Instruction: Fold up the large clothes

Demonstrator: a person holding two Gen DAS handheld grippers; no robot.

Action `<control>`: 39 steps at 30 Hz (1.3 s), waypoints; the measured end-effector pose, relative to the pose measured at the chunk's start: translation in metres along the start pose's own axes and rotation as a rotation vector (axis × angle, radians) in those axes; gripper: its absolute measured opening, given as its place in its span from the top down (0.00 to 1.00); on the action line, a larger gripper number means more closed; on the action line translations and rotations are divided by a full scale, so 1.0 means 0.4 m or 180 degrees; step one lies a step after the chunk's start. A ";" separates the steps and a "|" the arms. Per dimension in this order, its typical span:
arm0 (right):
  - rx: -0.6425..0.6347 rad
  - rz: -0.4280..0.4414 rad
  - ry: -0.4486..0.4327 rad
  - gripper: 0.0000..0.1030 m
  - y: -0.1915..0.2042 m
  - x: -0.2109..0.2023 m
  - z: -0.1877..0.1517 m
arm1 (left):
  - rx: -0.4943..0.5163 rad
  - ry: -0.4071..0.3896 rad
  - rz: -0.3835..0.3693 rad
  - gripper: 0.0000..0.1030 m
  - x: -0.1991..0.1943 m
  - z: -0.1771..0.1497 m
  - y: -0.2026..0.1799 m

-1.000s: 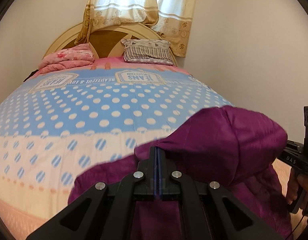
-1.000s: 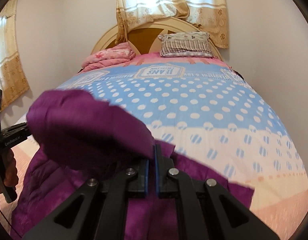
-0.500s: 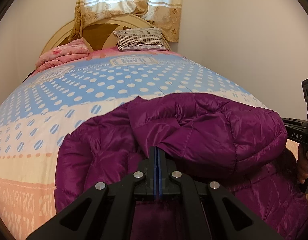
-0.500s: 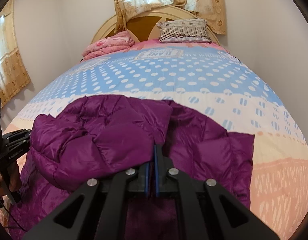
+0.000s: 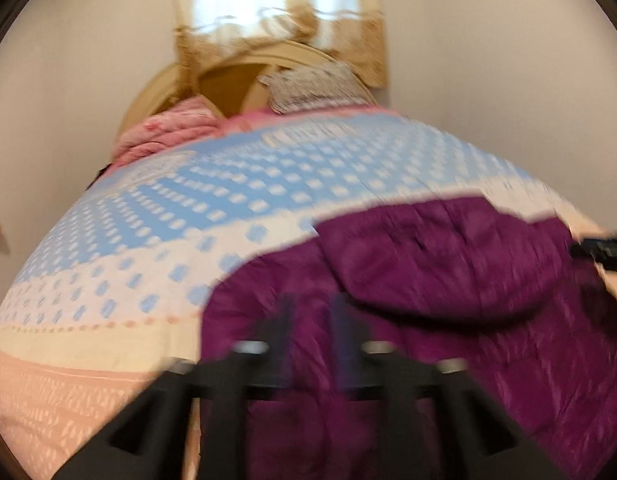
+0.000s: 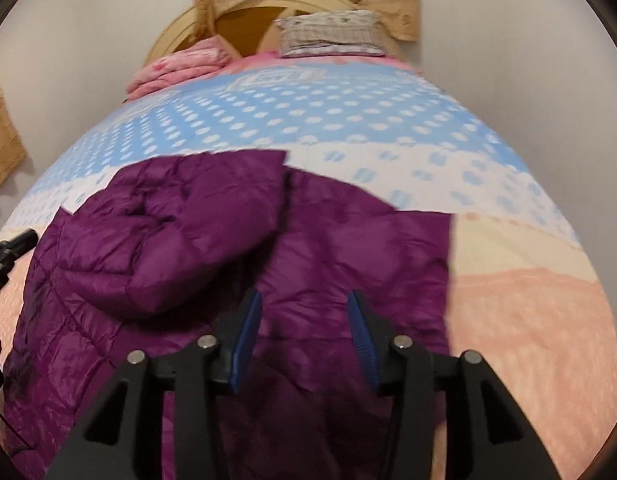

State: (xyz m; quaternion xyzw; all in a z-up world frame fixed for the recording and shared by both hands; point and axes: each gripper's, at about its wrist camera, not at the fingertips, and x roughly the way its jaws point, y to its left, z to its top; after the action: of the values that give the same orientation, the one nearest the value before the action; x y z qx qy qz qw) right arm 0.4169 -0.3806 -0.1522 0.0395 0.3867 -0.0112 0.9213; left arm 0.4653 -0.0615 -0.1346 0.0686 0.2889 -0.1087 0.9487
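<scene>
Right wrist: one purple jacket (image 6: 348,248), one pillow (image 6: 328,36).

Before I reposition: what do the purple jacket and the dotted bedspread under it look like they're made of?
The purple quilted puffer jacket looks like thin synthetic shell, nylon or polyester, over padding: it has a slight sheen, stitched channels and puffed, crinkled panels. The blue, white and peach dotted bedspread looks like matte woven cotton or a blend: printed pattern, no shine, lying flat. Motion blur hides the weave itself.

A plain purple jacket (image 6: 308,240) lies on a blue, white-dotted bedspread (image 6: 308,120) with peach edging.
</scene>
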 end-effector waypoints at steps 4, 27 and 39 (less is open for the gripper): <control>0.0202 0.0072 -0.0154 0.52 0.029 -0.029 0.049 | -0.0390 -0.0366 0.0112 0.07 -0.017 0.061 -0.005; 0.0066 0.0411 -0.0023 0.57 0.202 0.148 -0.032 | -0.0243 0.0600 0.0100 0.06 0.219 -0.055 -0.158; 0.0055 0.0364 0.0022 0.56 0.205 0.168 -0.040 | -0.0162 0.0711 0.0172 0.05 0.237 -0.057 -0.173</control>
State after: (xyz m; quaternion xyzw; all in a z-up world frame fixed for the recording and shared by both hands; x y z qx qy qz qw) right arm 0.4568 -0.2967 -0.2060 0.0696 0.3869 0.0382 0.9187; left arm 0.5127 -0.1397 -0.2115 0.0639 0.3935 -0.0674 0.9146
